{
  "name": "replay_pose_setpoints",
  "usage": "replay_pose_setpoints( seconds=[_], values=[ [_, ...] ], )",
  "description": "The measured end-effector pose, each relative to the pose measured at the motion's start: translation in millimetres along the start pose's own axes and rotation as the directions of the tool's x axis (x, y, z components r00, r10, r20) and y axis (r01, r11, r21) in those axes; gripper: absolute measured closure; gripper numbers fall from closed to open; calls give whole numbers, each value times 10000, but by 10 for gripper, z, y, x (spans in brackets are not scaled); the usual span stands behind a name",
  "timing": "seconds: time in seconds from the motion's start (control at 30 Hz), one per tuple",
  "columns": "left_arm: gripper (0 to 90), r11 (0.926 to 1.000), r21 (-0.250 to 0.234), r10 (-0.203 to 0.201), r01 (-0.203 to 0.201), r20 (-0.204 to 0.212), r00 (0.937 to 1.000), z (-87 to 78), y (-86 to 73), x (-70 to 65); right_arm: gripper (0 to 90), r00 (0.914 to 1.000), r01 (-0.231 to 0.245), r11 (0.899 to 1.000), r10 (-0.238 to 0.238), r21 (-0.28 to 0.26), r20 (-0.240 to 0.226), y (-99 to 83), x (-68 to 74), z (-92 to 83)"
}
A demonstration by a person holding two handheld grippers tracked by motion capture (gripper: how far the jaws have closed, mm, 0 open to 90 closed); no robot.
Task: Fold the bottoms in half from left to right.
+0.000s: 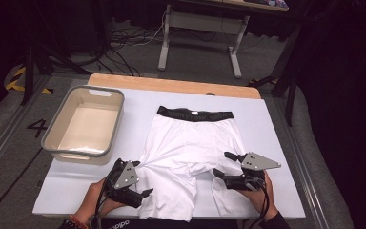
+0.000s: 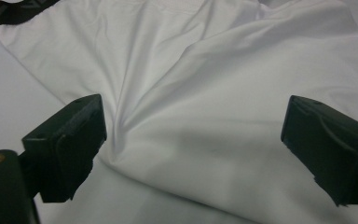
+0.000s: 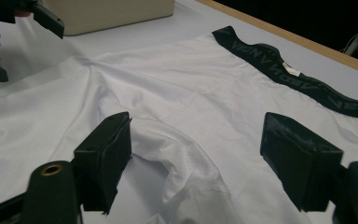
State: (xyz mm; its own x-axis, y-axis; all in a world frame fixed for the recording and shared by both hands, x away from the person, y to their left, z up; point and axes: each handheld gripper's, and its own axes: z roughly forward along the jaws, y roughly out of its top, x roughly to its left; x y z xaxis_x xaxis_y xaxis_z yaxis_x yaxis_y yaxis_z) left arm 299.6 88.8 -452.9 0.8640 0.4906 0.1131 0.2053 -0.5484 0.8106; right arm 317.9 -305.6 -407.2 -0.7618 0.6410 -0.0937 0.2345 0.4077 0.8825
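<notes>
High view overlooks shorts (image 1: 190, 148); tool views close.

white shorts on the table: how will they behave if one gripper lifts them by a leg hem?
Probably floppy: the white shorts lie flat with soft creases fanning from the left leg edge. Likely light; the cloth looks thin. The black waistband looks thicker and may hang lower. Lifted at one hem, the rest would likely drape and drag across the table.

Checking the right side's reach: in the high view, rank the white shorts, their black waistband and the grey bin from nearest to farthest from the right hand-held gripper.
1. White shorts: directly beside the right hand-held gripper.
2. Black waistband: farther back, at the shorts' far end.
3. Grey bin: far left of the table.
</notes>
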Motion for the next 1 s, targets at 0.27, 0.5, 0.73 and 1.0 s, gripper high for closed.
replay_pose_setpoints(
  seconds=[0.27, 0.5, 0.73, 1.0],
  values=[
    [134, 9983, 521, 244, -278, 647, 9976, 26, -35, -109, 352, 9989, 405, 9965, -388, 734, -251, 91, 33, 149],
    [170, 9956, 795, 433, -497, 798, 9959, 60, -43, -151, 360, 9905, 1109, 9809, -959, 1597, -990, 200, 143, 321],
    [209, 9929, 1013, 523, -624, 993, 9937, 88, -20, -156, 417, 9828, 1840, 9419, -1713, 2811, -694, 91, 170, 461],
    [436, 9824, 1717, 398, -734, 1919, 9806, 102, -23, -139, 853, 9846, 1651, 9377, -1746, 3057, 38, 123, 153, 596]
  ],
)
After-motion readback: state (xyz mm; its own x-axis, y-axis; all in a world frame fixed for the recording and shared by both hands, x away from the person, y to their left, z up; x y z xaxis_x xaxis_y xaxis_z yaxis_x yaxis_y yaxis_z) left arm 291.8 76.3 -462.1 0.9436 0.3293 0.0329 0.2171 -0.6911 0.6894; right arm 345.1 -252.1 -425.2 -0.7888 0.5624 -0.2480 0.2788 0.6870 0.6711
